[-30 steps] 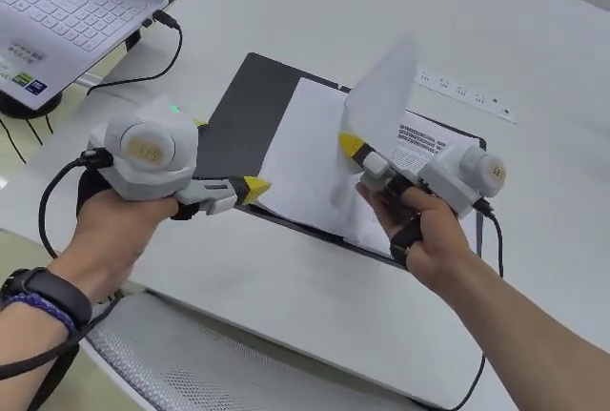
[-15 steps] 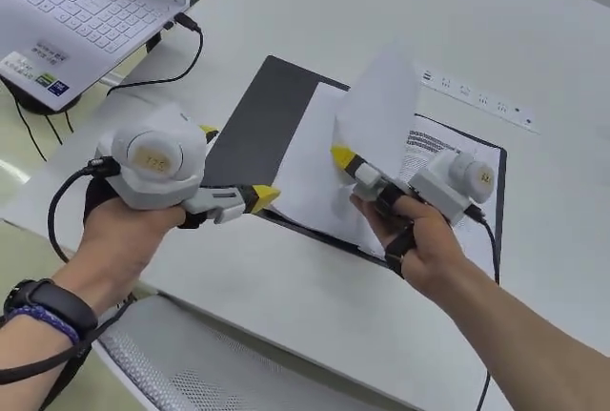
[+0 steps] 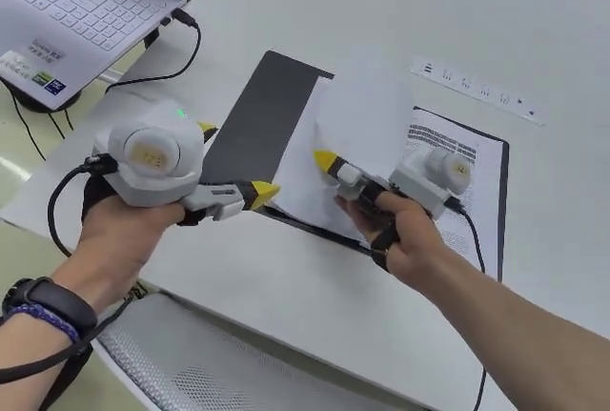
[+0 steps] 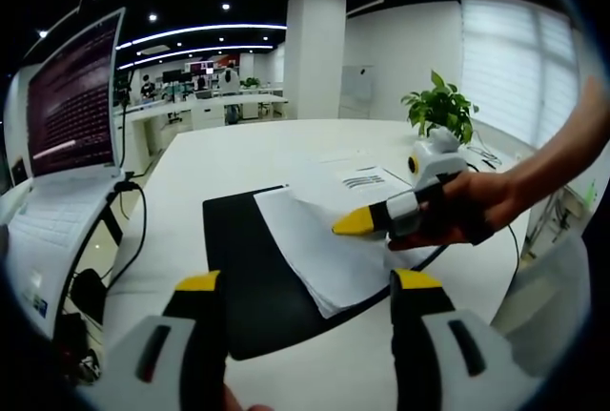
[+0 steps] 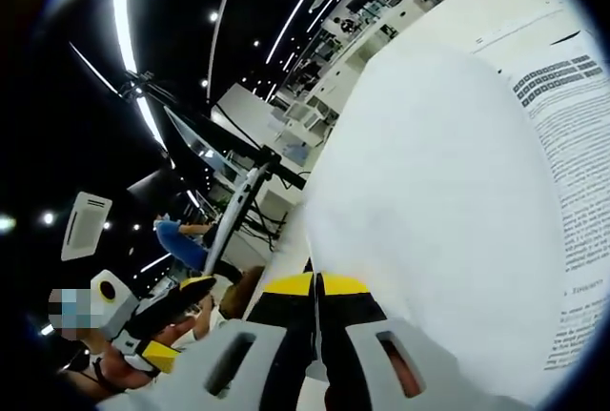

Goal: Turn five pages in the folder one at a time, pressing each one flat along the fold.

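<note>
White workbench [image 3: 286, 273], near left edge: left gripper [image 4: 307, 282], yellow-tipped, hovers with jaws spread wide, holding nothing. Right gripper [image 3: 327, 160] is pinched tight on a lifted white paper sheet [image 3: 360, 115] (arched above the fold). Black open folder [image 3: 255, 117] lies mid-table, printed text page [image 3: 469, 174] on its right half. White laptop [image 3: 76, 1] at far left corner.

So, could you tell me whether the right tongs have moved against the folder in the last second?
Yes. The right tongs, shut on the page, have moved leftward across the folder, away from the printed sheet toward its black side.
</note>
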`<action>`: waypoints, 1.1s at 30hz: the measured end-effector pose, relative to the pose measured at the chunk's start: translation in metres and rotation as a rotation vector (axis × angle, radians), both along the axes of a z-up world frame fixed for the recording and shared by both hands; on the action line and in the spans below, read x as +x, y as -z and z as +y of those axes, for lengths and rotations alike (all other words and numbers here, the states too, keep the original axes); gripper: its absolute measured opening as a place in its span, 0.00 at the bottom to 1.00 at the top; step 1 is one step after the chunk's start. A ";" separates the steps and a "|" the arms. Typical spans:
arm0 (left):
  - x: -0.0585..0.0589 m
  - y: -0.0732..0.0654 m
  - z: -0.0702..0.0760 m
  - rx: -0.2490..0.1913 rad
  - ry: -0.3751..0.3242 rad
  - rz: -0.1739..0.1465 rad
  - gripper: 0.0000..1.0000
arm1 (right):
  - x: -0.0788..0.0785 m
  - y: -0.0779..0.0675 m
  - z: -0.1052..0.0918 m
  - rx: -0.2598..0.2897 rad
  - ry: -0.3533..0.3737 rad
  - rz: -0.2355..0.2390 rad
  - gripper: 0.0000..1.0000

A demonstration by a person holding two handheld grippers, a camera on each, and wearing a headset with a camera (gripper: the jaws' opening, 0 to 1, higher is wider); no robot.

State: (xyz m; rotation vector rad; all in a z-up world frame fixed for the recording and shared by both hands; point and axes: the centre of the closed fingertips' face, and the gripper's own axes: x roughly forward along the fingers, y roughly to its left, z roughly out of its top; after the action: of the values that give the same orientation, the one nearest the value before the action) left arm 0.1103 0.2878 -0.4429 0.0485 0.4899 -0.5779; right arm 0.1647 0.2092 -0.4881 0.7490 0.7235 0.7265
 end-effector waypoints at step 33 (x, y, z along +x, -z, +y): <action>-0.002 0.008 0.001 -0.007 -0.007 0.022 0.70 | 0.003 0.057 0.014 -0.095 -0.012 0.077 0.04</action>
State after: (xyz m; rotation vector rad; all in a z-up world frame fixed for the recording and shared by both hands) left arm 0.1083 0.2885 -0.4505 0.0333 0.5095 -0.5742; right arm 0.1679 0.2231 -0.5449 0.6895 0.8269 0.6727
